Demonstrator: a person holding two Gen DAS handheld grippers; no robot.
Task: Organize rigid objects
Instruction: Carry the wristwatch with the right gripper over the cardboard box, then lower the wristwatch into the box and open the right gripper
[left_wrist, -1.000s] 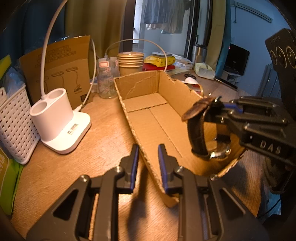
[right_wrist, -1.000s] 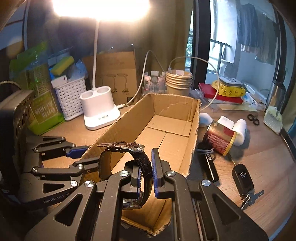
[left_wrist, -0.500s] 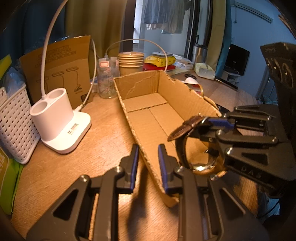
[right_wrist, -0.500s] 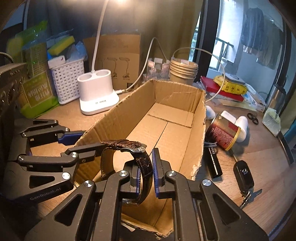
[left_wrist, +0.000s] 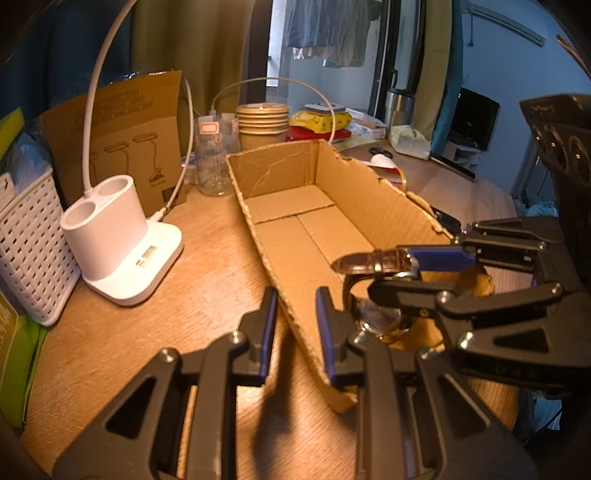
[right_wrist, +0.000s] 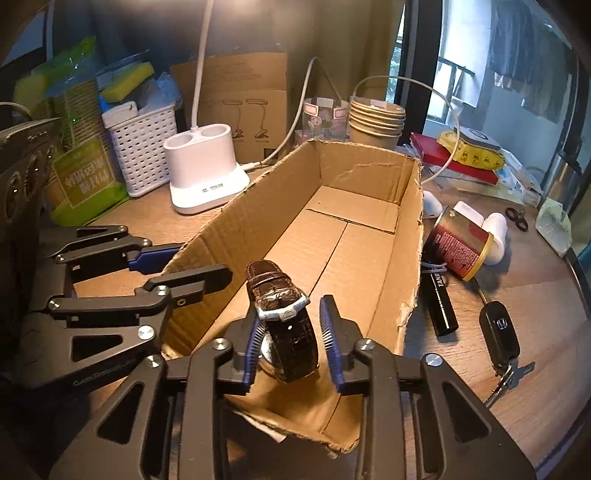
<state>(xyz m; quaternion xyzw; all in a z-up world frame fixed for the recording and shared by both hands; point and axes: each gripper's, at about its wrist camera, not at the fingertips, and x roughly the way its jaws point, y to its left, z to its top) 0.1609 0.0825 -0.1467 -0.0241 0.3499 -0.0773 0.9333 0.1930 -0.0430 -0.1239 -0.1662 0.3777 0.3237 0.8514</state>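
A dark brown leather wristwatch with a silver case stands on edge in the near end of the long open cardboard box. My right gripper is open, its blue pads either side of the watch strap with gaps. In the left wrist view the watch shows at the box's near right, with the right gripper over it. My left gripper has its jaws a little apart astride the box's near left wall.
A white lamp base, white basket, paper cups and flat carton stand behind the box. Right of it lie a red can, black tube, car key, white bottles and scissors.
My right gripper lowered the watch into the box's near end and opened its jaws off the strap. The left gripper stayed in place.
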